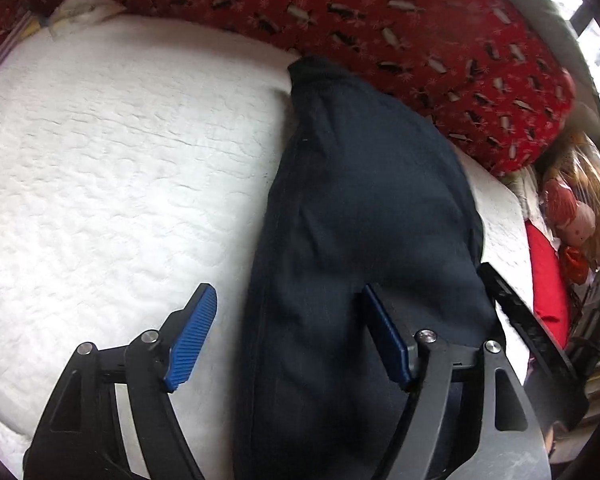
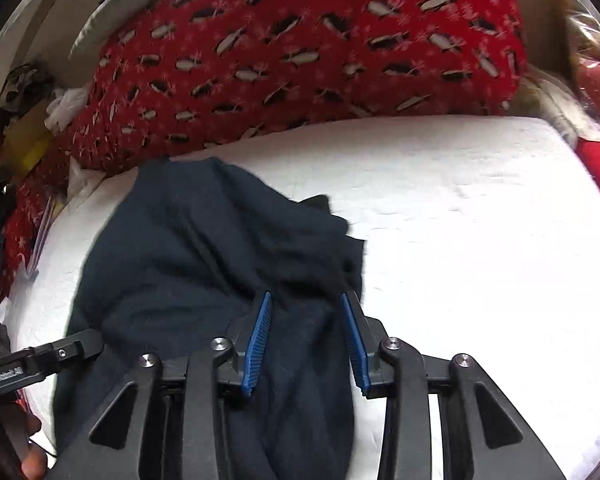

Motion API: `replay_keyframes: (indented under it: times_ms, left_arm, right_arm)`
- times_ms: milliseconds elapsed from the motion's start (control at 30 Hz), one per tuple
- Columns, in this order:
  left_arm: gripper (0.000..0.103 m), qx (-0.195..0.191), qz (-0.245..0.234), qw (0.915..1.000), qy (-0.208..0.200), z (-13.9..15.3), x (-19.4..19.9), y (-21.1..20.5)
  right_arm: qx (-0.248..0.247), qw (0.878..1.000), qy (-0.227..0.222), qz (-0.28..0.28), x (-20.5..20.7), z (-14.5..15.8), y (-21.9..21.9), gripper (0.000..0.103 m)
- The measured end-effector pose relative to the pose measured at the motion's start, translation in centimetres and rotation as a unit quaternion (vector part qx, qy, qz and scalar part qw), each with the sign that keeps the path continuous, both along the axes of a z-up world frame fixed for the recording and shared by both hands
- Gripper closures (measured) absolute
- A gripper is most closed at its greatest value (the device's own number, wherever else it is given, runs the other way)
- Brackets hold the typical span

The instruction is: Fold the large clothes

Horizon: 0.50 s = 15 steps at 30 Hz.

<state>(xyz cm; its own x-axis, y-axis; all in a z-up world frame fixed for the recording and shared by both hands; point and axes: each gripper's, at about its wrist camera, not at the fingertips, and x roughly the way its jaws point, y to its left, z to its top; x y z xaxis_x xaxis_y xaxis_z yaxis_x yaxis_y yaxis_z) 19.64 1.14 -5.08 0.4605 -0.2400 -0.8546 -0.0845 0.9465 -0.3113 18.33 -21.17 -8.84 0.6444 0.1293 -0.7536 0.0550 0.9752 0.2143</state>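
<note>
A dark navy garment (image 1: 364, 200) lies lengthwise on a white quilted bed (image 1: 120, 160), its narrow ribbed end toward the red pillow. In the left wrist view my left gripper (image 1: 288, 292) stands wide open just above the garment's near part; one blue pad is over the bed, the other over the cloth, and neither presses on it. In the right wrist view the garment (image 2: 188, 248) is rumpled, and a thick bunch of it fills the gap between the blue pads of my right gripper (image 2: 306, 298), which is shut on it.
A red pillow with a penguin print (image 2: 300, 48) runs along the far side of the bed. Stuffed toys (image 1: 576, 216) and red cloth sit off the bed's right end. Clutter (image 2: 24, 92) is piled at the left. A person's hand (image 2: 32, 444) holds the other gripper at the lower left.
</note>
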Motion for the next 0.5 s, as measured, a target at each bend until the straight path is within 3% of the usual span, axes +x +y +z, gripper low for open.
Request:
replay_keyframes:
  times_ms: [133, 167, 233, 333, 500]
  left_arm:
    - [0.028, 0.024, 0.002, 0.9991, -0.036, 1.6, -4.5, -0.4]
    - [0.028, 0.033, -0.005, 0.9990, -0.030, 1.1, -5.5, -0.9]
    - [0.028, 0.042, -0.020, 0.9989, -0.009, 0.0, -6.1, -1.6]
    - [0.028, 0.040, -0.037, 0.9983, 0.021, -0.9, -7.1, -2.5]
    - [0.028, 0.071, -0.060, 0.9956, 0.000, 0.2, -10.0, -3.4]
  right_arm:
    - [0.060, 0.997, -0.044, 0.021, -4.8, 2.9, -0.5, 0.062]
    - [0.063, 0.996, -0.053, 0.032, -6.4, 3.1, -0.2, 0.054]
    - [0.039, 0.997, -0.045, 0.042, -8.1, 2.3, 0.5, 0.046]
    - [-0.041, 0.998, 0.025, 0.043, -8.6, -0.8, 1.6, 0.043]
    - [-0.072, 0.997, -0.002, 0.028, -11.6, 1.7, 2.0, 0.039]
